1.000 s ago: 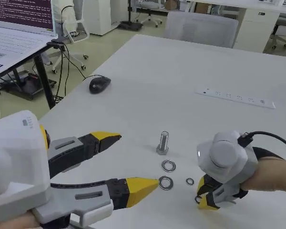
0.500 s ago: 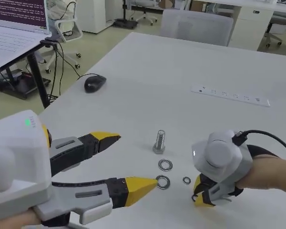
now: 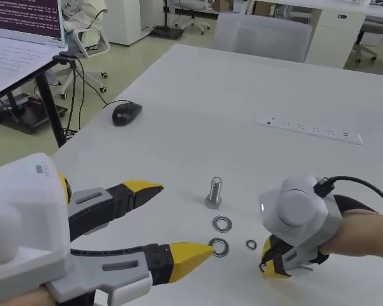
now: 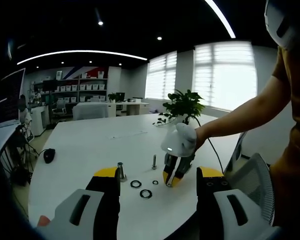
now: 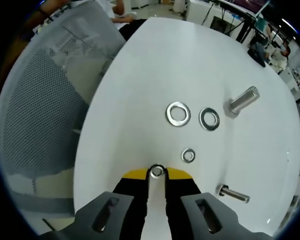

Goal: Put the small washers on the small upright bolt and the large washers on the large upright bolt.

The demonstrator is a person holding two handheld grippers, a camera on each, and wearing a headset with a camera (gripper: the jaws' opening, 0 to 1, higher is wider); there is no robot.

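Left gripper [image 3: 185, 218]: is hanging released, its jaws standing wide apart and gripping nothing, with the lower yellow tip just beside the nearer large washer [image 3: 218, 247]
Left gripper risk: any drift to the right is likely sweeping that washer across the table [image 3: 198, 115] or knocking the bolt
Large bolt [image 3: 214, 191]: is standing upright on its head, bare of washers, with the farther large washer [image 3: 222, 223] lying flat just in front of it
Loose small washer [image 3: 251, 244]: is lying flat between the large washers and the right gripper
Right gripper [image 3: 276, 266]: is clenching the held small washer [image 5: 157, 171] by its rim at the very tips; whether it is already clear of the table cannot be told
Grip risk: so shallow a pinch is leaving the washer free to twist or spring out during the carry
Small bolt [image 5: 233, 193]: is standing upright near the right gripper, bare of washers
Placement risk: a tilted washer is likely catching on the thread, and a sideways push is likely toppling the slim bolt
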